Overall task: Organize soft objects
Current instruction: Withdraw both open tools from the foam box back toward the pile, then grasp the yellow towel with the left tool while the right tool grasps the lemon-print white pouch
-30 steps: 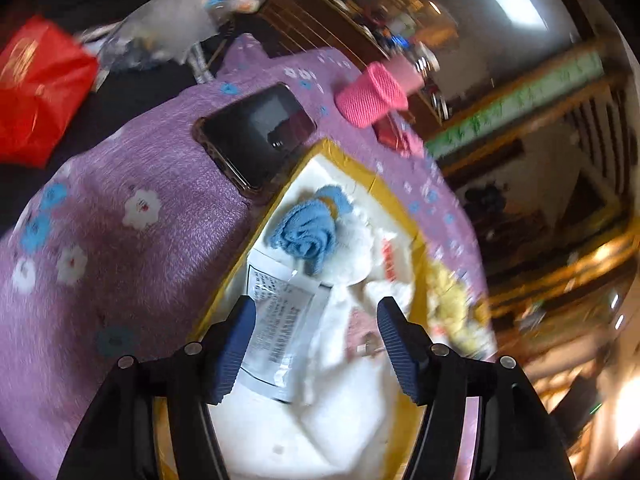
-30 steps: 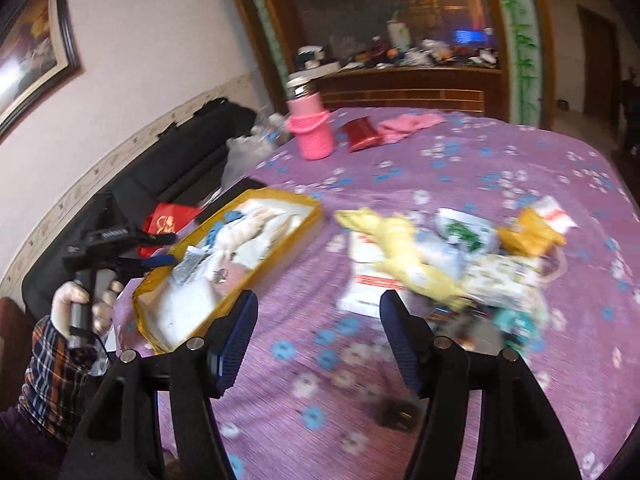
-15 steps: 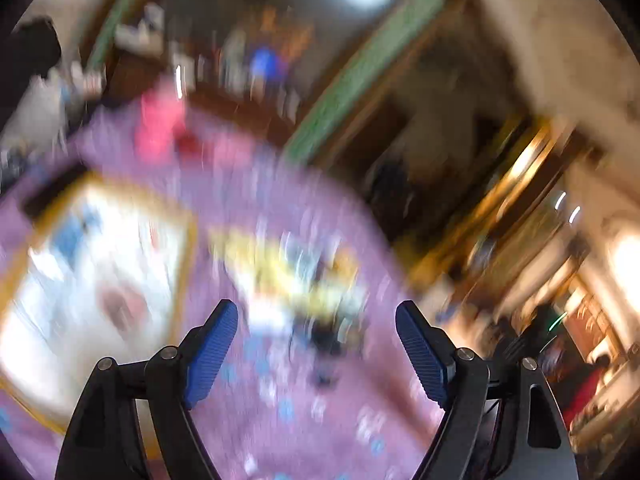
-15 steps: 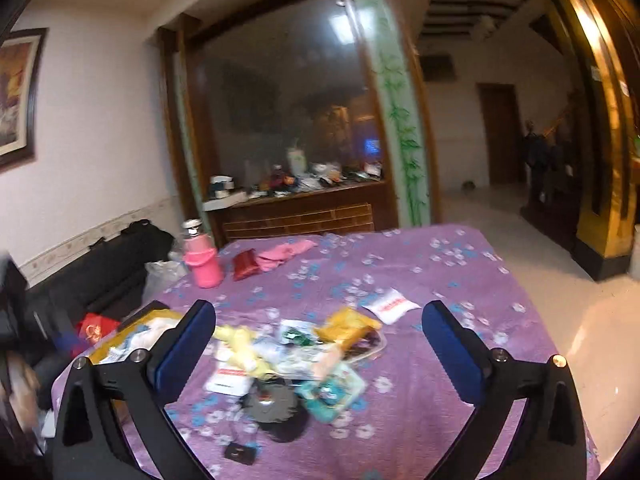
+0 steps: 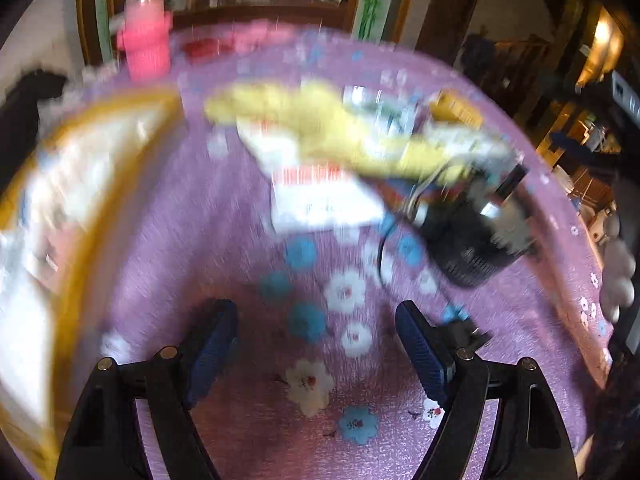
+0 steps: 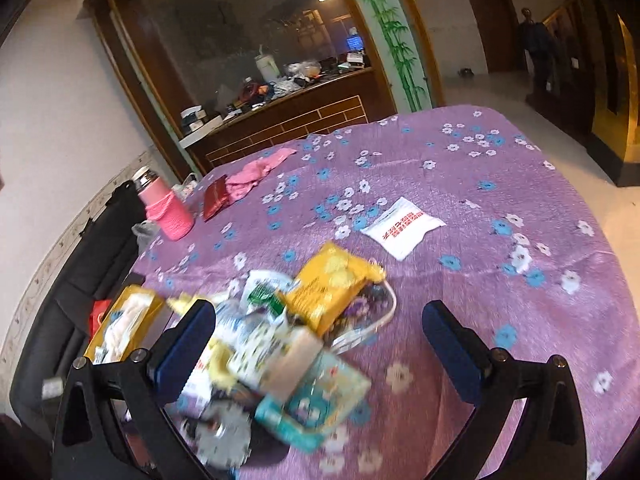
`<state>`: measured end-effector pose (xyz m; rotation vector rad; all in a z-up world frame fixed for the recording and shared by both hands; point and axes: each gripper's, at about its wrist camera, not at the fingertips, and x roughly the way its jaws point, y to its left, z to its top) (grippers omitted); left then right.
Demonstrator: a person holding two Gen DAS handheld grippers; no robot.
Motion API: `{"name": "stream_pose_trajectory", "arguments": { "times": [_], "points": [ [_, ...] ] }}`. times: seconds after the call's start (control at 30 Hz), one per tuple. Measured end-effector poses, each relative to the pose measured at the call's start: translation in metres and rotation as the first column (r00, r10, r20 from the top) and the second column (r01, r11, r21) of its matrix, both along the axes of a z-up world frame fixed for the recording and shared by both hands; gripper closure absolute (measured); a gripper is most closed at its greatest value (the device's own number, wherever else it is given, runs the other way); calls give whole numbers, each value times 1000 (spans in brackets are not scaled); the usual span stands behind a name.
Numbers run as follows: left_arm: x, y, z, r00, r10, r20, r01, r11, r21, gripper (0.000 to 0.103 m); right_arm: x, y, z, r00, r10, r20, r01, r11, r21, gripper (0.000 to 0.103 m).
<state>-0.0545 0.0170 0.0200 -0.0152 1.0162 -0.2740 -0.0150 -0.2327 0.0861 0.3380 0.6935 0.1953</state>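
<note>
Left hand-held gripper (image 5: 316, 344) wide open and empty above purple floral surface (image 5: 248, 420), blurred yellow soft toy (image 5: 320, 128) far ahead, yellow tray (image 5: 80, 200) left, right hand-held gripper (image 6: 320, 344) wide open, empty, over packet pile (image 6: 288, 340), white sachet (image 6: 402, 227) far right

A white wall (image 6: 52, 128) with a patterned border strip (image 6: 60, 240) rises beyond the left edge of the bench, whose purple floral cloth (image 6: 460, 184) covers its top. A black sofa (image 6: 92, 248) stands against that wall. Beyond the far edge, a dark wood-framed glass partition (image 6: 248, 40) sits above a cluttered brick-patterned counter (image 6: 288, 120). A bamboo-painted panel (image 6: 396, 36) adjoins it. A pale glossy floor (image 6: 480, 88) leads to a brown door (image 6: 486, 20); warm lamplight (image 5: 600, 36) glows at right.
</note>
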Motion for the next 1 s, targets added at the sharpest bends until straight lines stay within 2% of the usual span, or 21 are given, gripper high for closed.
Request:
{"name": "stream_pose_trajectory", "arguments": {
  "times": [0.1, 0.23, 0.3, 0.33, 0.37, 0.4, 0.43, 0.5, 0.57, 0.63, 0.7, 0.87, 0.93, 0.97, 1.0],
  "points": [
    [-4, -2, -4, 999, 13, 49, -14, 1000, 25, 18, 5, -8, -8, 1000, -9, 6, 9, 999, 39, 0],
    [-6, -6, -8, 999, -9, 48, 6, 998, 67, 18, 8, -22, -19, 1000, -11, -25, 13, 997, 75, 0],
    [-9, -19, -9, 997, -67, 35, 60, 985, 162, 18, 7, -27, -24, 999, -11, -40, 15, 995, 98, 0],
    [-9, -24, -6, 994, -108, -8, 108, 982, 158, 18, 7, -28, -24, 999, -11, -42, 15, 995, 102, 0],
    [-5, -26, -2, 987, -150, -64, 157, 981, 113, 18, 6, -28, -24, 999, -10, -44, 14, 994, 104, 0],
    [1, -25, 7, 982, -171, -79, 175, 984, 41, 18, 5, -28, -24, 999, -9, -41, 13, 995, 104, 0],
    [6, -21, 16, 985, -164, -62, 165, 986, 14, 18, 4, -27, -23, 999, -7, -35, 10, 995, 104, 0],
    [28, -15, 37, 994, -107, -3, 107, 994, 5, 18, 3, -23, -21, 1000, 2, -30, 1, 995, 97, 0],
    [56, -7, 48, 999, -43, 30, 44, 998, -44, 18, 4, -20, -23, 999, 7, -36, -4, 996, 89, 0],
    [89, 2, 44, 1000, 28, -4, -28, 992, -123, 18, 5, -18, -26, 999, 15, -50, -11, 996, 86, 0],
    [111, 5, 34, 997, 61, -46, -67, 984, -163, 19, 6, -14, -28, 998, 22, -59, -17, 997, 74, 0],
    [139, -14, 14, 996, 74, -40, -77, 994, -77, 19, 8, -11, -30, 998, 26, -63, -22, 998, 59, 0],
    [145, -22, 9, 997, 66, -34, -68, 996, -54, 28, 9, -11, -31, 998, 25, -65, -21, 998, 58, 0],
    [146, -26, 8, 998, 55, -21, -56, 998, -42, 43, 9, -11, -31, 997, 26, -67, -22, 998, 58, 0],
    [146, -28, 9, 999, 39, -1, -39, 999, -30, 52, 10, -10, -32, 997, 27, -71, -23, 998, 58, 0]
  ]
}}
